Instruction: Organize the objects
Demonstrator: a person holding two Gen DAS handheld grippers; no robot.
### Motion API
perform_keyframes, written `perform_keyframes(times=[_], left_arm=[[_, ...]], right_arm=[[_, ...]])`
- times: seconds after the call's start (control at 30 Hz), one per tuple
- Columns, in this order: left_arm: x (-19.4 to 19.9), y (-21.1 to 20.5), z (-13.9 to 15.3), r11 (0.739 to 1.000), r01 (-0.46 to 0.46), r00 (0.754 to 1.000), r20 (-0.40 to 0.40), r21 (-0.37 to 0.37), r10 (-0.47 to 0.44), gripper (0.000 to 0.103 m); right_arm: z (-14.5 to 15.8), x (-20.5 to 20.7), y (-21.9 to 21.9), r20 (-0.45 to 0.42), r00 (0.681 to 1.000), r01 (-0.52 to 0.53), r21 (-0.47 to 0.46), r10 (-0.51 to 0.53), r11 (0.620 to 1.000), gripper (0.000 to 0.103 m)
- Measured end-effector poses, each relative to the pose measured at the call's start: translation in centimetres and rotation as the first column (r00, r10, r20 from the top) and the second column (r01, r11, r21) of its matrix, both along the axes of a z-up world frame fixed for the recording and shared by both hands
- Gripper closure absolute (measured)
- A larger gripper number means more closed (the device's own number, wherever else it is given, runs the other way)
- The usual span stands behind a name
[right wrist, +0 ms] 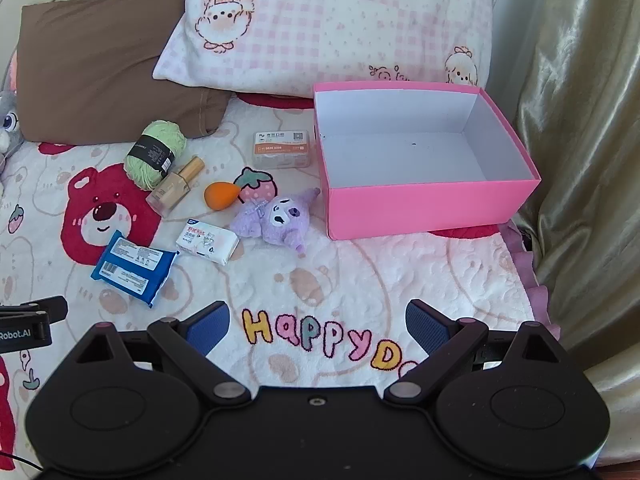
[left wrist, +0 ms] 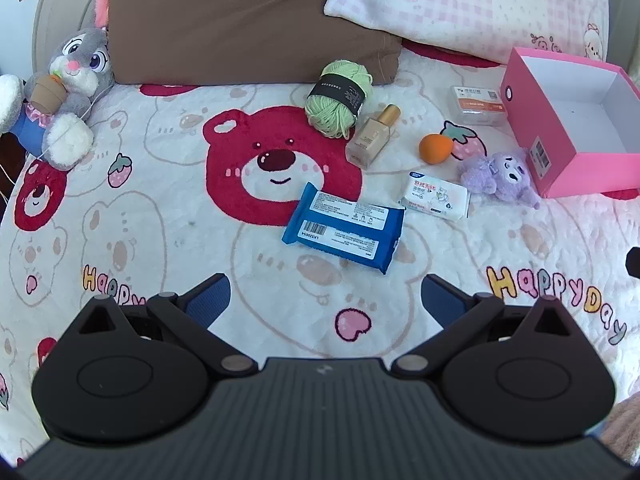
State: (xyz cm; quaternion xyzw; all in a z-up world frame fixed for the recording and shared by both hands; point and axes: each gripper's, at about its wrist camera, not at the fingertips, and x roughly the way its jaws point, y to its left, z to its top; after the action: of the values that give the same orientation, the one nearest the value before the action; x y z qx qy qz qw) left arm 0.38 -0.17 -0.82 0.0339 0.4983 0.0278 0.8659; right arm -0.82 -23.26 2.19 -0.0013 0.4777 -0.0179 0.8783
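step: first pick, nothing held | left hand-held gripper (left wrist: 326, 300) spread, empty | right hand-held gripper (right wrist: 318, 324) spread, empty | purple plush (right wrist: 276, 220) lies just beside empty pink box (right wrist: 420, 212) | advice: pinch its soft body from above.

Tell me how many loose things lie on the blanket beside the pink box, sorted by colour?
Green: 1, yarn ball
Gold: 1, bottle
Orange: 1, sponge
Purple: 1, plush toy
Blue: 1, wipes pack
White: 2, tissue pack, clear box
Total: 7
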Motion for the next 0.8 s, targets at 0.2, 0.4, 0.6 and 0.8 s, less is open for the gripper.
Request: perform_keyframes(times=[0.2,0.4,0.6,0.8], left_arm=[[0.17,0.23,-0.16,1.0,-0.004,1.0,-0.006,-0.014,0.004,0.0],[0.31,0.28,-0.21,1.0,0.002,1.0,-0.012,-0.025,-0.003,0.0],[0.25,0.4,-0.15,1.0,0.001,1.0,0.003,-0.029,-0.001,0.0],[0.18,0.5,-0.5,1.0,-0.002,1.0,-0.001,-0.031,0.002,0.0]], right_arm=[[-0.05,-0.08,0.09,-0.002,1.0,0.0,0.013,0.0,1.0,0.006],[-0.2,0.07,0.62,-0.009,1.0,-0.008,-0.005,0.008,1.0,0.006],[-0.18,0.11,0.9,-0.01,1.0,-0.011,-0.014,0.01,1.0,0.006],[-0.32,0.16,1.01,-0.013,1.0,-0.011,-0.021,0.011,1.0,0.006]])
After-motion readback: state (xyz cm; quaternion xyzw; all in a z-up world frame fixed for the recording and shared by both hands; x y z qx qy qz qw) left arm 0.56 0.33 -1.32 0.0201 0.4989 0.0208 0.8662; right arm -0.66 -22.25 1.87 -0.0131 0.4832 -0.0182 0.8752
